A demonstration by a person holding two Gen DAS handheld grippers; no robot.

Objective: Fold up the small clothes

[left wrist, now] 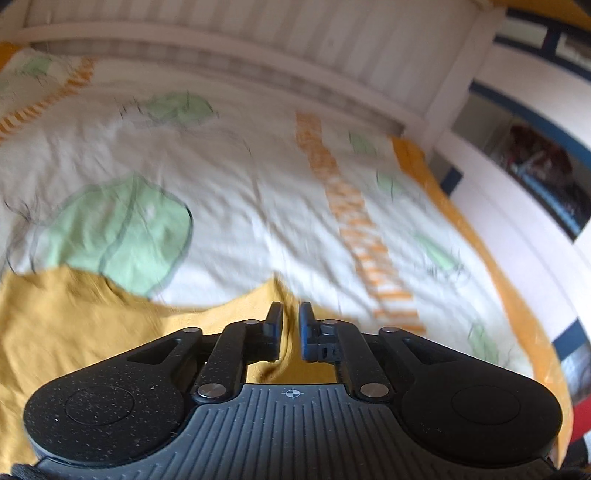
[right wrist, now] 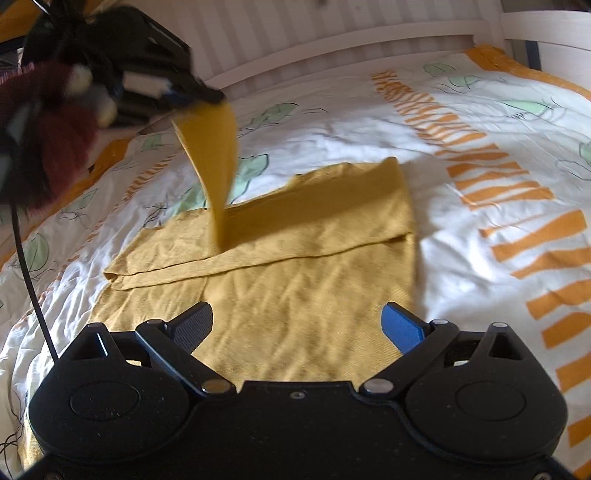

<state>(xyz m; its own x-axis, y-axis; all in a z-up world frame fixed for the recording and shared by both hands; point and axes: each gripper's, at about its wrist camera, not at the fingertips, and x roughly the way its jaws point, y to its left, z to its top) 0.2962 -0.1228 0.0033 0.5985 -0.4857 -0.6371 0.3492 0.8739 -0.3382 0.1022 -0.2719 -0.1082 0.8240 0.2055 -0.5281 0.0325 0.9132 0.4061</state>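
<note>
we see the yellow garment point(right wrist: 288, 266) lying on the bed cover point(right wrist: 461, 236), a white cover printed with green leaves and orange stripes. most of the garment rests flat and wrinkled, with a folded band running across its upper part. one strip of it point(right wrist: 212, 155) is lifted off the rest and rises toward the upper left of the right wrist view.

that strip ends in our left gripper point(right wrist: 192, 98), which shows blurred there with a dark red sleeve behind it. in the left wrist view the left gripper point(left wrist: 291, 325) has its fingers drawn nearly together, with yellow cloth point(left wrist: 74, 314) running up between them, so it is pinching the garment.

our right gripper point(right wrist: 299, 325) hovers over the near part of the garment, its fingers spread wide and holding nothing; one pad is black, the other blue point(right wrist: 400, 326).

beyond the cover stands a white slatted headboard point(right wrist: 332, 26).
</note>
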